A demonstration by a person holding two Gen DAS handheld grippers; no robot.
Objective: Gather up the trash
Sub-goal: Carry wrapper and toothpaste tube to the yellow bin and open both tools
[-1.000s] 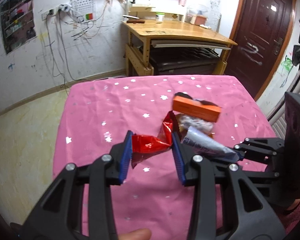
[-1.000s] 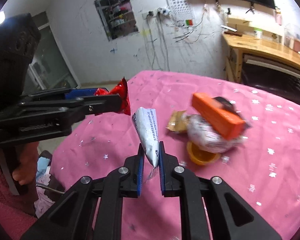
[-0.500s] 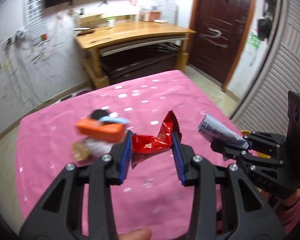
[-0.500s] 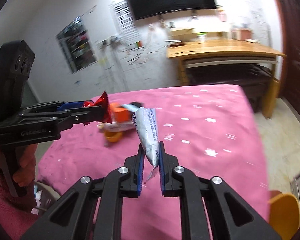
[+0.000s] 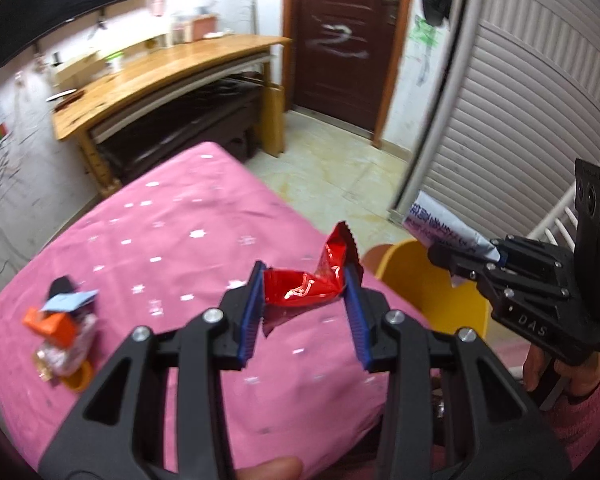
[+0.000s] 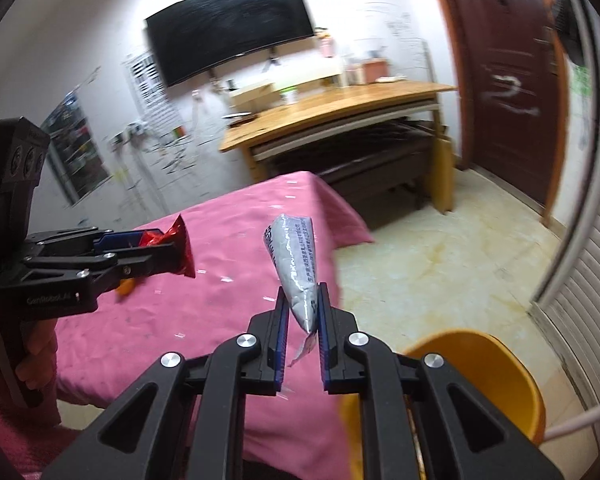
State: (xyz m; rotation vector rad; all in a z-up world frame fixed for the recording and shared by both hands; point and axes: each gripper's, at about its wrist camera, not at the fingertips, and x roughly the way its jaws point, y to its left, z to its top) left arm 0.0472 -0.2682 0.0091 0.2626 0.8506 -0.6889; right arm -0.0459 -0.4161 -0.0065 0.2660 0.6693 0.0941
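My left gripper (image 5: 305, 287) is shut on a crumpled red wrapper (image 5: 306, 284) and holds it above the right side of the pink table (image 5: 172, 240). My right gripper (image 6: 303, 312) is shut on a silver-white wrapper (image 6: 294, 260), held in the air near the table's right edge. A yellow bin (image 6: 484, 364) stands on the floor just right of the table; it also shows in the left wrist view (image 5: 428, 280), below the right gripper (image 5: 466, 258). The left gripper (image 6: 156, 252) shows at the left of the right wrist view.
A pile of remaining trash with an orange box (image 5: 54, 324) and an orange cap (image 5: 80, 376) lies on the table's left part. A wooden desk (image 5: 160, 68), a dark door (image 5: 340, 40) and a ribbed shutter (image 5: 520, 128) stand beyond.
Both grippers have swung to the right with their wrappers, away from the trash pile and toward the table's right edge, where the yellow bin has come into view.
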